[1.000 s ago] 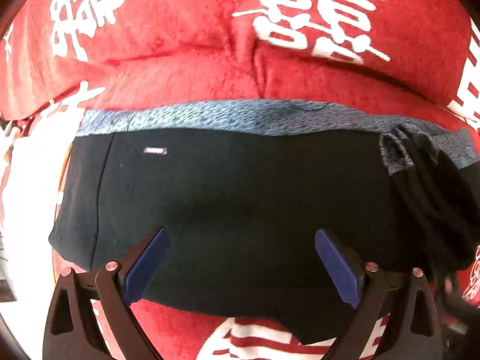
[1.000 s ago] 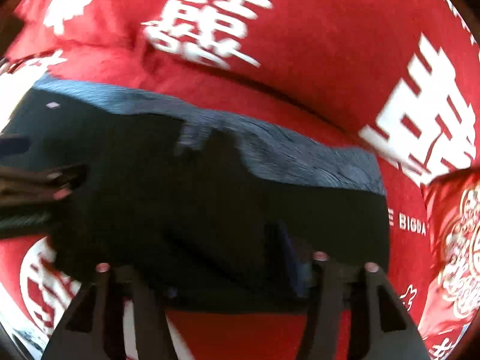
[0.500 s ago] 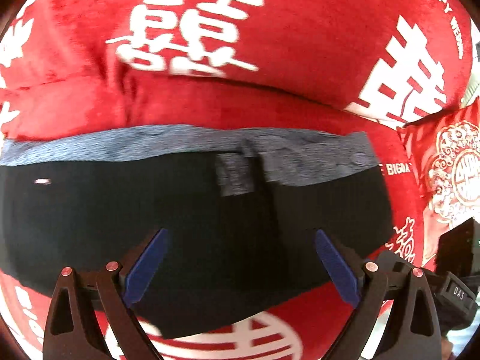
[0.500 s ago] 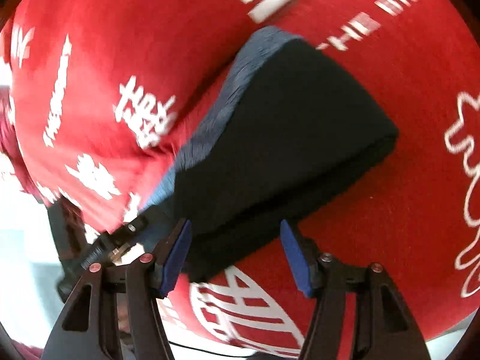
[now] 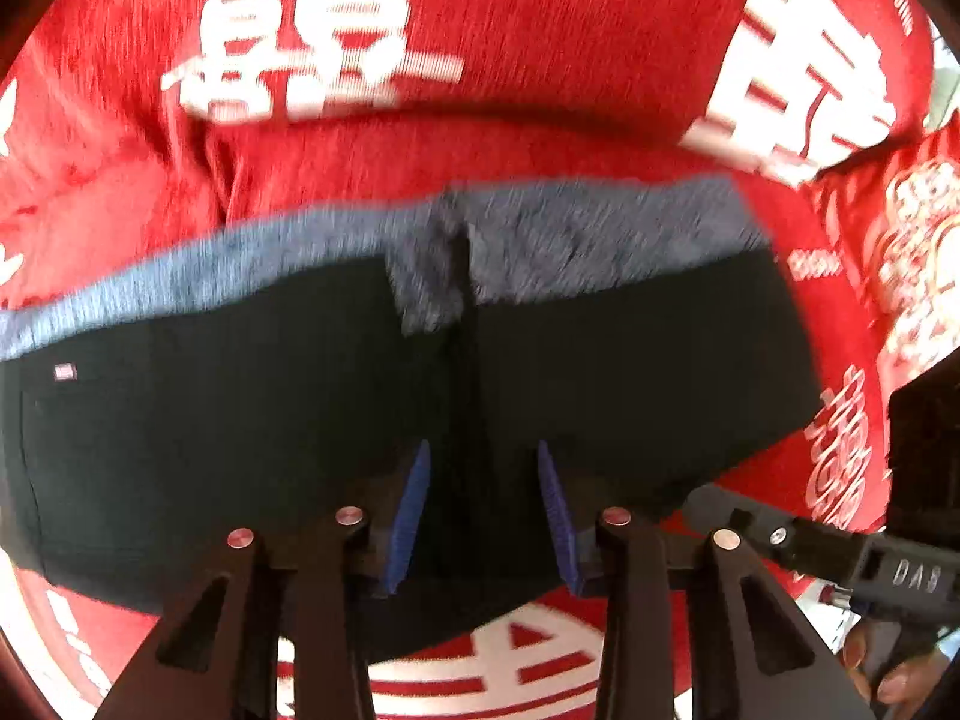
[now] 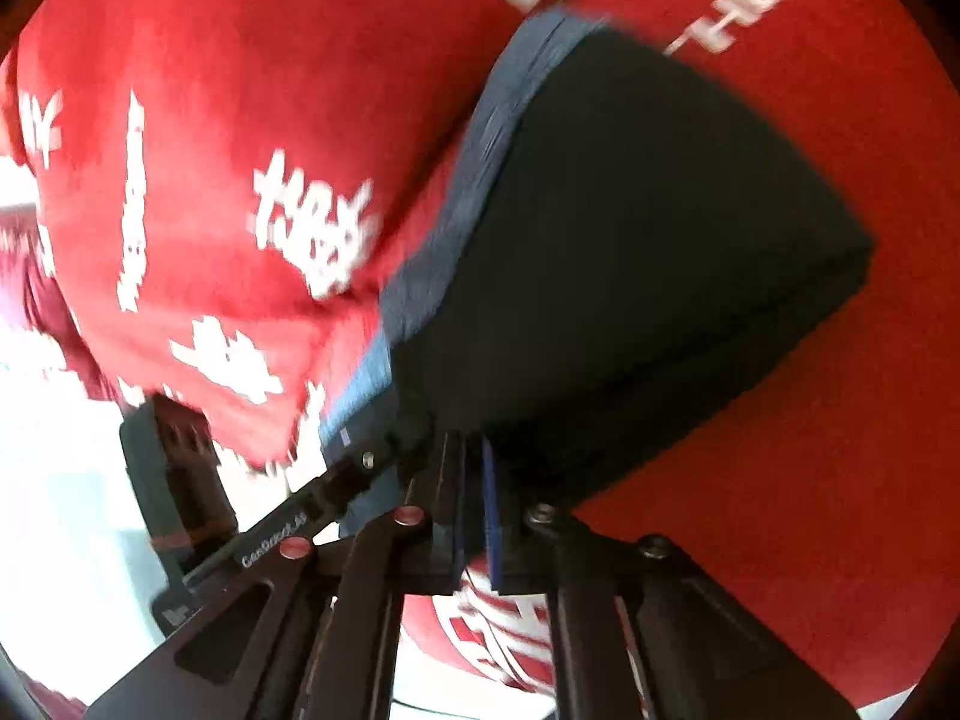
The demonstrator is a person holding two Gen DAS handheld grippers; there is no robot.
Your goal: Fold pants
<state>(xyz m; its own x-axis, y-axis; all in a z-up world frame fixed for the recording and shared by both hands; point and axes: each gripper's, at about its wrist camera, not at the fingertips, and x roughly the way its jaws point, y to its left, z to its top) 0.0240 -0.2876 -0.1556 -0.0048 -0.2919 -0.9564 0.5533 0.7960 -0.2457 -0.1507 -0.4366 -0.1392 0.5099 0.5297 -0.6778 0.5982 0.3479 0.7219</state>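
Black pants (image 5: 240, 450) with a blue-grey waistband (image 5: 570, 228) lie folded into a compact slab on a red blanket (image 5: 540, 60) printed with large white Chinese characters. The blanket drapes over a soft, rumpled surface that looks like a bed or sofa; which one cannot be told.

In the left wrist view, the left gripper (image 5: 483, 516) sits at the near edge of the pants, around the dark centre seam. Its blue fingers (image 5: 411, 510) are narrowed but a gap shows between them, with black cloth in that gap; whether they already press the fabric cannot be told. The right gripper (image 6: 474, 516) appears at the lower right of this view, at the pants' near right corner.

In the right wrist view, its fingers are pressed almost together on the near corner of the folded stack, pinching it.

The pants look soft, light and limp, several layers thick. They would likely sag and slide apart if lifted by one point, so a hold on the folded edge, catching all layers, seems safest.
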